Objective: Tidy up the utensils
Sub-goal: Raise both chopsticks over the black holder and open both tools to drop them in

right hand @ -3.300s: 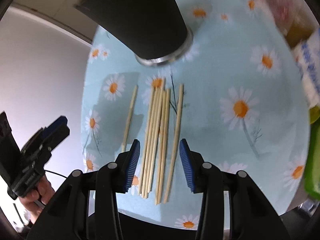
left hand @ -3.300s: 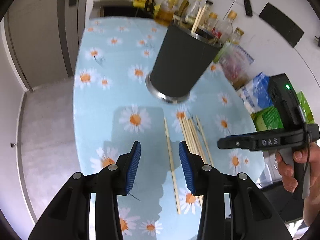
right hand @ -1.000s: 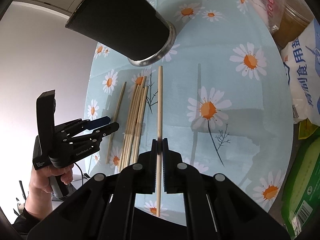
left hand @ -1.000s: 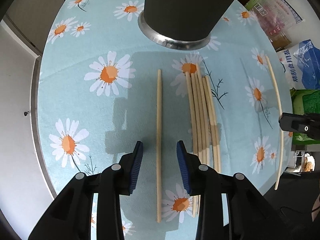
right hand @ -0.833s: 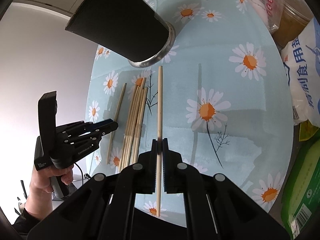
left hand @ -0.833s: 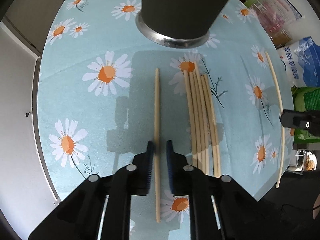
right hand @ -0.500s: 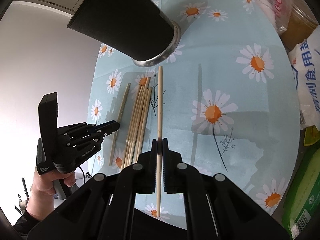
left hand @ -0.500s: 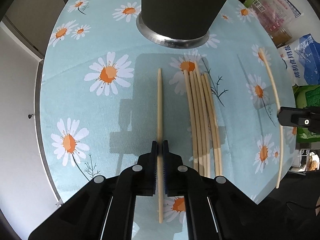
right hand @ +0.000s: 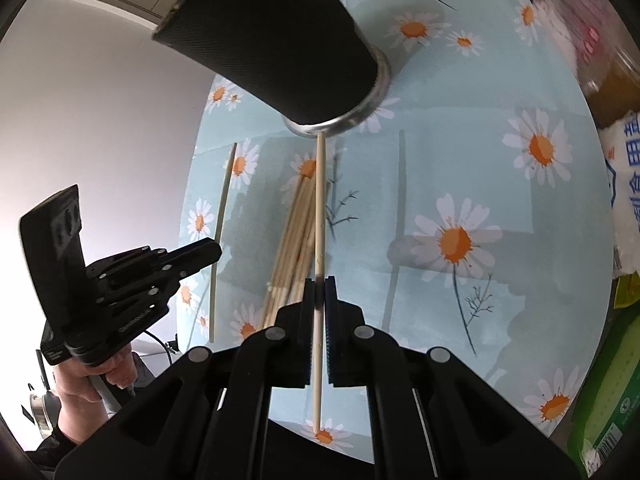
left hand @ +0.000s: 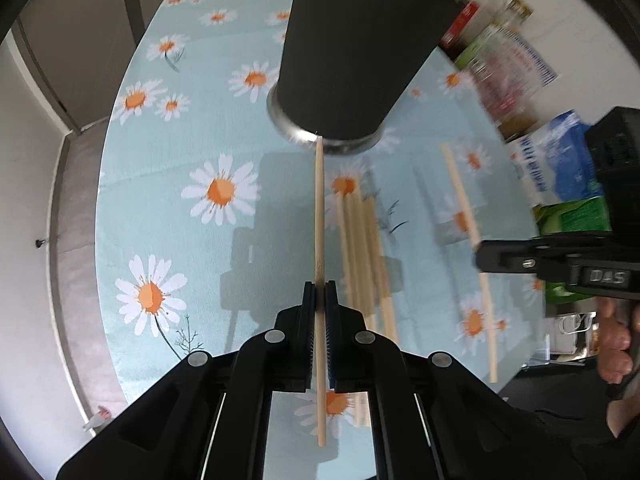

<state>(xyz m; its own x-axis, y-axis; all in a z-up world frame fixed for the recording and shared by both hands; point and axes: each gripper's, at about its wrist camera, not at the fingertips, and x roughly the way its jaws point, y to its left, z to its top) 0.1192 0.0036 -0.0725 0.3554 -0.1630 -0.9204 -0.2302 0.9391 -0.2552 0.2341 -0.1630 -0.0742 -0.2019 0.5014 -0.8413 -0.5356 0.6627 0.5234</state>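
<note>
My left gripper (left hand: 319,294) is shut on a wooden chopstick (left hand: 319,208), held above the daisy tablecloth (left hand: 160,200) and pointing at the base of the dark utensil cup (left hand: 352,48). My right gripper (right hand: 319,290) is shut on another chopstick (right hand: 319,200), also lifted, its tip near the cup's (right hand: 280,40) metal base. A bundle of several chopsticks (left hand: 366,248) lies on the cloth between the two grippers; it also shows in the right wrist view (right hand: 294,240). The right gripper (left hand: 480,258) with its chopstick (left hand: 466,216) shows in the left view, and the left gripper (right hand: 218,250) in the right view.
Bottles and jars (left hand: 496,20) stand behind the cup. A blue-white bag (left hand: 556,160) and green packets (left hand: 572,216) sit at the table's right edge. The table edge drops off at the left (left hand: 100,240) and near me.
My left gripper closed on the single chopstick and lifted it off the cloth. My right gripper, still holding its chopstick, has risen and moved closer to the cup.
</note>
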